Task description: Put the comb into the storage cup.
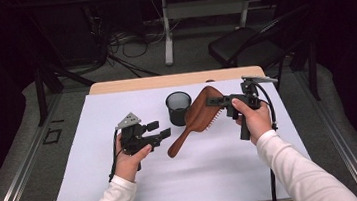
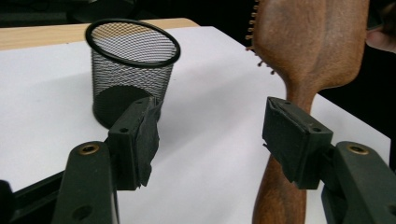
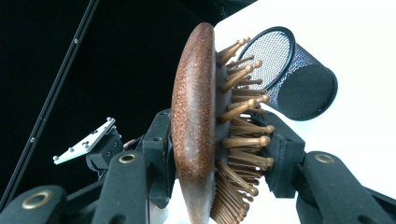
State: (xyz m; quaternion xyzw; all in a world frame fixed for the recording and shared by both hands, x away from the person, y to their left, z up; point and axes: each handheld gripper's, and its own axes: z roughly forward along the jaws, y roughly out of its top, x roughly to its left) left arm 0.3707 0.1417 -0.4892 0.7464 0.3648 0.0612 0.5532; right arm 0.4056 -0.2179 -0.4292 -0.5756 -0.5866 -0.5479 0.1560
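A white sheet (image 1: 125, 186) covers the wooden table (image 1: 174, 80) in a dark room. Over its middle, a brown wooden paddle hairbrush with peg bristles (image 1: 199, 112) hangs tilted, handle pointing down toward the person's left. The right gripper (image 1: 217, 101) pinches its head, one jaw on the smooth back and one among the bristles. Just beside it stands an upright black wire-mesh cup (image 1: 179, 107). The left gripper (image 1: 159, 128) is near the handle end, jaws spread, nothing between them.
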